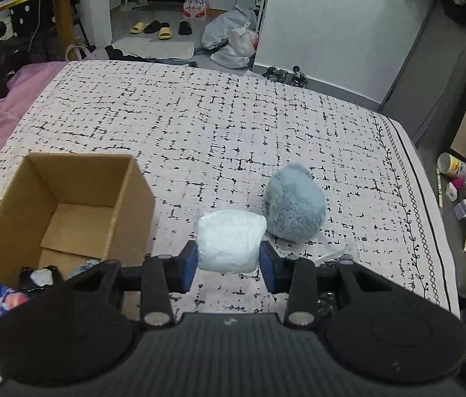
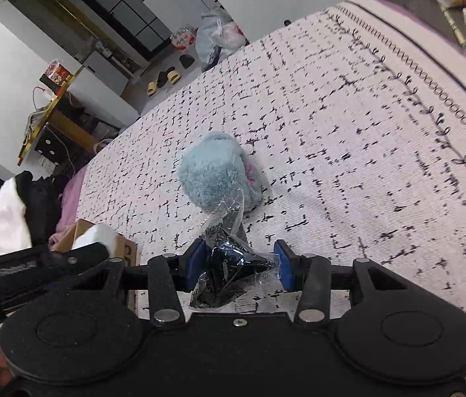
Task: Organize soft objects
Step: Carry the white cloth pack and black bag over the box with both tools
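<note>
My left gripper [image 1: 228, 266] is shut on a white soft bundle [image 1: 229, 240] and holds it just above the bed. A fluffy blue-grey plush [image 1: 294, 200] lies on the bed right behind it; the plush also shows in the right wrist view [image 2: 214, 172]. An open cardboard box [image 1: 51, 228] stands to the left with several soft items at its near end. My right gripper [image 2: 236, 266] has its blue pads around a black item in a clear plastic bag [image 2: 224, 269], which fills the gap between them.
The bed cover [image 1: 199, 125] is white with black dashes. A purple sheet [image 1: 4, 109] lies at the left. The bed's right edge [image 1: 431, 205] drops to a floor with cups and small items. Bags and slippers lie beyond the far edge.
</note>
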`<state>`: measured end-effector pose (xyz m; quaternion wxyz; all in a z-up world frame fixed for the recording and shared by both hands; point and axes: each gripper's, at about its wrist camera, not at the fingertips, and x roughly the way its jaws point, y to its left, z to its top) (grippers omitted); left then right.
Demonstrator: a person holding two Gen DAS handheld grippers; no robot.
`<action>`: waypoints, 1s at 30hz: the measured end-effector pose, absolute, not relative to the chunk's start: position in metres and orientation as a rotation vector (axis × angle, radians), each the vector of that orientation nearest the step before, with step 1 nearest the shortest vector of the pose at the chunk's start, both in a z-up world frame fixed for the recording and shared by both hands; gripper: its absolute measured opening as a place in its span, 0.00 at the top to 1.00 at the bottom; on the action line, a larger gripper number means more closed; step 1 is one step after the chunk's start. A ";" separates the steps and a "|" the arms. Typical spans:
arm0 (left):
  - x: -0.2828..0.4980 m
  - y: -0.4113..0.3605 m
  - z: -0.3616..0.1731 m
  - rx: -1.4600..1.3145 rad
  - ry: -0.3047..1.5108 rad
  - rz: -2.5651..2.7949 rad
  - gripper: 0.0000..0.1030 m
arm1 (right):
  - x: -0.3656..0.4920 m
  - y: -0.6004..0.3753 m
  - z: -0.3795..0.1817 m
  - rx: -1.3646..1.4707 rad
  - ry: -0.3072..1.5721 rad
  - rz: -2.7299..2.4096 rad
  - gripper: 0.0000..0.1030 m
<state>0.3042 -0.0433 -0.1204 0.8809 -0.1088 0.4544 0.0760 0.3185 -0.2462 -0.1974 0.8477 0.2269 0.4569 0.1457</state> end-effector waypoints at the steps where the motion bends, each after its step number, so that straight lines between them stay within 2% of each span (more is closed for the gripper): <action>1: 0.301 -0.041 -0.118 -0.229 0.945 0.157 0.62 | 0.315 -0.247 -0.197 0.476 0.958 0.303 0.57; 18: 0.267 0.026 -0.073 -0.317 0.889 0.138 0.62 | 0.286 -0.221 -0.148 0.383 0.838 0.272 0.57; 30: 0.255 0.092 -0.070 -0.396 0.874 0.171 0.62 | 0.279 -0.178 -0.120 0.348 0.796 0.288 0.57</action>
